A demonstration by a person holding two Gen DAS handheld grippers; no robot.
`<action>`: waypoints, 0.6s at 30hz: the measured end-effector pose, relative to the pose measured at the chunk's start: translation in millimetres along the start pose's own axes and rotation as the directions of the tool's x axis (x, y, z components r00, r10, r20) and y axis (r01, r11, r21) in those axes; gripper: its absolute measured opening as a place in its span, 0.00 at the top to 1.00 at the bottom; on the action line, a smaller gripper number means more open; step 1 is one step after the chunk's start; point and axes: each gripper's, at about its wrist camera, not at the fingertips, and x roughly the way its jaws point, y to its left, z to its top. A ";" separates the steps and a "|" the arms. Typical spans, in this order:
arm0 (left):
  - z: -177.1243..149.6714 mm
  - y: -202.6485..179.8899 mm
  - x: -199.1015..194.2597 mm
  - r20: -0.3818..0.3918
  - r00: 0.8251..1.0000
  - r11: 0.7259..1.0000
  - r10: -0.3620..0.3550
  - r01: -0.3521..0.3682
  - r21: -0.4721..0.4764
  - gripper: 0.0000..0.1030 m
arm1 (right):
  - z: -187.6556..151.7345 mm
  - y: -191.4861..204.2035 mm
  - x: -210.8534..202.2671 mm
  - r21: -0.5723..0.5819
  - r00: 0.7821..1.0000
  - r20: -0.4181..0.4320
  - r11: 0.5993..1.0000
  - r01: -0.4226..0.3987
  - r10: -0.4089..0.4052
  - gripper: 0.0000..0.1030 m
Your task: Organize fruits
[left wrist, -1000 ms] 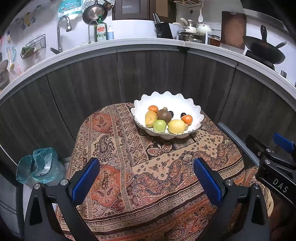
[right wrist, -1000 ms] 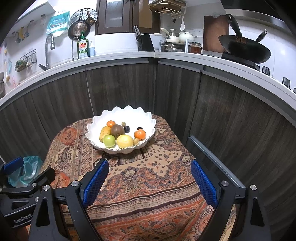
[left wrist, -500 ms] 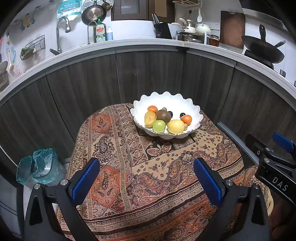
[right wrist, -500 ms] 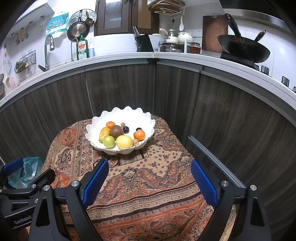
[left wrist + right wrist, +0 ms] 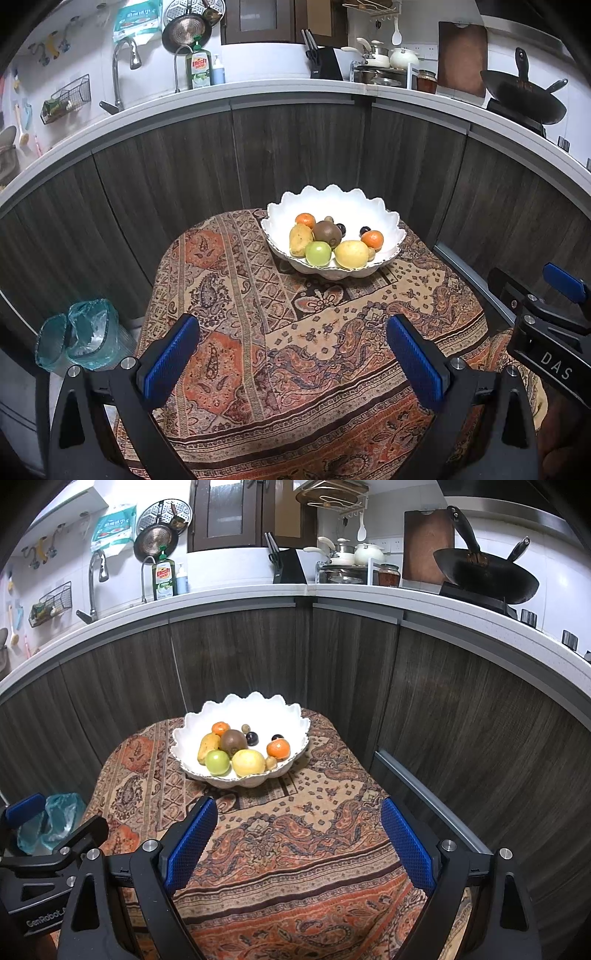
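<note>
A white scalloped bowl (image 5: 351,206) stands at the far side of a small table with a patterned cloth (image 5: 258,332). It holds several fruits: a green apple (image 5: 317,253), a yellow fruit (image 5: 351,254), a brown kiwi (image 5: 327,232), a mango (image 5: 300,239), two oranges and small dark fruits. The bowl also shows in the right wrist view (image 5: 280,709). My left gripper (image 5: 291,354) is open and empty above the near part of the cloth. My right gripper (image 5: 295,834) is open and empty, also short of the bowl.
Dark wooden cabinet fronts (image 5: 295,155) curve behind the table under a white counter with a sink tap (image 5: 122,70), dish soap (image 5: 199,68) and a wok (image 5: 524,99). A bin with a teal bag (image 5: 77,336) stands on the floor at the left.
Both grippers have drifted very slightly; the bowl and fruits sit as before. Both stay open and empty.
</note>
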 end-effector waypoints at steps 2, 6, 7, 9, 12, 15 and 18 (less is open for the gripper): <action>0.5 0.8 0.1 -0.001 1.000 1.000 -0.001 0.001 0.001 0.00 | 0.0 0.1 0.3 0.000 1.000 -0.002 1.000 -0.001 0.001 0.12; 0.5 1.0 0.1 -0.004 1.000 1.000 -0.005 0.005 0.000 0.00 | -0.3 -0.5 0.4 -0.001 1.000 -0.001 1.000 -0.001 0.001 0.12; 0.6 0.8 0.6 -0.005 1.000 1.000 -0.005 0.005 -0.001 0.00 | -0.3 -0.5 0.3 0.000 1.000 0.000 1.000 -0.001 0.001 0.12; 0.6 1.0 0.7 -0.007 1.000 1.000 -0.007 0.007 -0.004 0.00 | -0.4 -0.4 0.6 0.000 1.000 -0.001 1.000 -0.001 0.001 0.12; 0.9 1.4 0.8 -0.006 1.000 1.000 -0.008 0.008 -0.003 0.00 | -0.3 -0.6 0.6 0.000 1.000 -0.001 1.000 -0.001 0.001 0.12; 1.0 1.2 1.2 -0.011 1.000 1.000 -0.008 0.008 -0.005 0.00 | -1.0 -0.2 0.7 0.004 1.000 -0.003 1.000 0.003 -0.003 0.12; 1.1 0.8 1.6 -0.015 1.000 1.000 -0.010 0.010 -0.006 0.00 | -0.9 -0.6 0.8 0.004 1.000 -0.004 1.000 0.002 -0.002 0.12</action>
